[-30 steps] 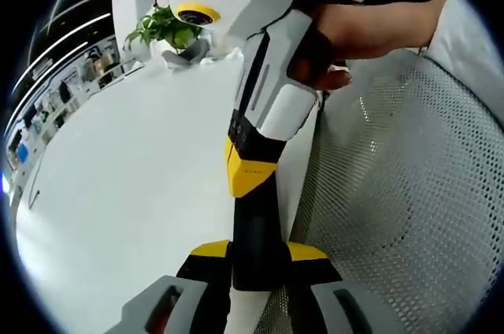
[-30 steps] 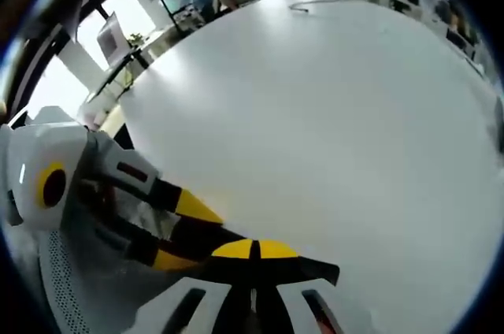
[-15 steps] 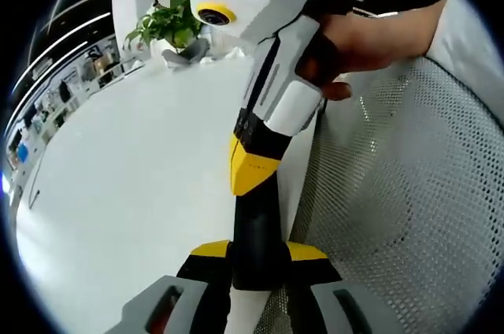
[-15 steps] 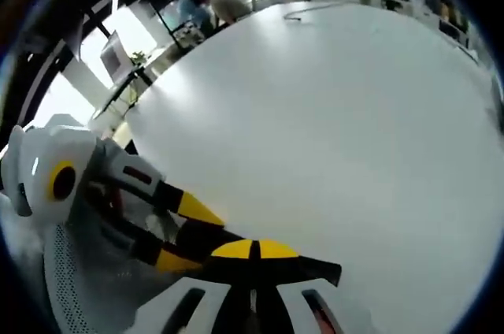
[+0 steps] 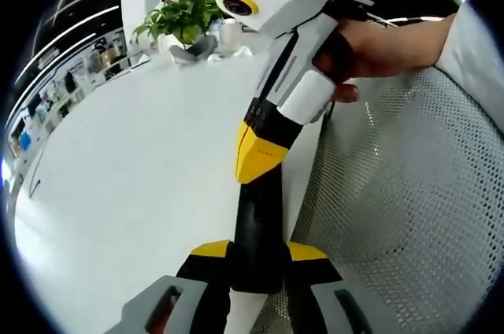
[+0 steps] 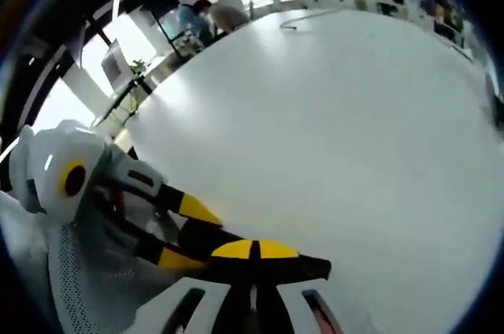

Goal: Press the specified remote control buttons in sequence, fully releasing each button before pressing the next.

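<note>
Remote control position I could not tell, so the main risk was that you pressed nothing, or the wrong button, because both tongs were aimed at each other and not at the target. The left gripper (image 5: 257, 254) stood released, its jaws apart at the edge of the white table (image 5: 142, 161), and the closed tips of the right gripper (image 6: 256, 251) lay between them; whether they touched I could not tell. The right gripper was clenched on nothing, held in your hand (image 5: 378, 38) above the table edge. If you closed the left one, the tools could lock together.
</note>
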The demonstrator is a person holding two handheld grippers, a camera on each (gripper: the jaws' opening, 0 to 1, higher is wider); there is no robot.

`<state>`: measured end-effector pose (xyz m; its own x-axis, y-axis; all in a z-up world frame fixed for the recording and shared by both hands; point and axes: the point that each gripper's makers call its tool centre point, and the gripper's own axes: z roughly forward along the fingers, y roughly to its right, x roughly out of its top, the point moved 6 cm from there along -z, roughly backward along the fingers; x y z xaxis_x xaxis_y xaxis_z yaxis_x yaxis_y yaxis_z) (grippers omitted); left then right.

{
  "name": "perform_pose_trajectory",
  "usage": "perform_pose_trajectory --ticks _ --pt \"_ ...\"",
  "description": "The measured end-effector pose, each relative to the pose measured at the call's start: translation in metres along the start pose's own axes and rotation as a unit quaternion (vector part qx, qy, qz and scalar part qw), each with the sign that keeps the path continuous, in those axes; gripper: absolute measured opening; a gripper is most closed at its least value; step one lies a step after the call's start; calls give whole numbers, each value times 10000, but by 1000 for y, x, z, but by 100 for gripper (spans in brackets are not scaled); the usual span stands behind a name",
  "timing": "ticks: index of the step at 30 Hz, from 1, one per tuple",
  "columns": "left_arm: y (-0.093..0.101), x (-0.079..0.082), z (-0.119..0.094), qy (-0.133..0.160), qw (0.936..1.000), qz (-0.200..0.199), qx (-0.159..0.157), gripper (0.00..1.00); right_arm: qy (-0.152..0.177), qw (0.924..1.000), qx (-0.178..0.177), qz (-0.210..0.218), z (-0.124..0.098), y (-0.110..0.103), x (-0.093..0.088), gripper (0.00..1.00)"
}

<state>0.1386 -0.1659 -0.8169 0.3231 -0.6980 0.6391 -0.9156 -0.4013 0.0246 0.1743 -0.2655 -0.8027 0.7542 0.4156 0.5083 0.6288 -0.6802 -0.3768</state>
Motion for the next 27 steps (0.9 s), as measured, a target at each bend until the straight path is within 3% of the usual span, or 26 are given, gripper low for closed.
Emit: perform_pose_trajectory --ticks 9,19,27 --pt "-1 1 3 14 9999 150 28 24 -260 9996 35 -118 0 -6 -6 0" --pt "-4 2 4 173 9996 218 -55 24 -238 9997 54 -16 0 -3 -6 0" --pt "-4 1 4 235 9995 180 -60 24 -223 9996 23 -188 1 -4 -6 0"
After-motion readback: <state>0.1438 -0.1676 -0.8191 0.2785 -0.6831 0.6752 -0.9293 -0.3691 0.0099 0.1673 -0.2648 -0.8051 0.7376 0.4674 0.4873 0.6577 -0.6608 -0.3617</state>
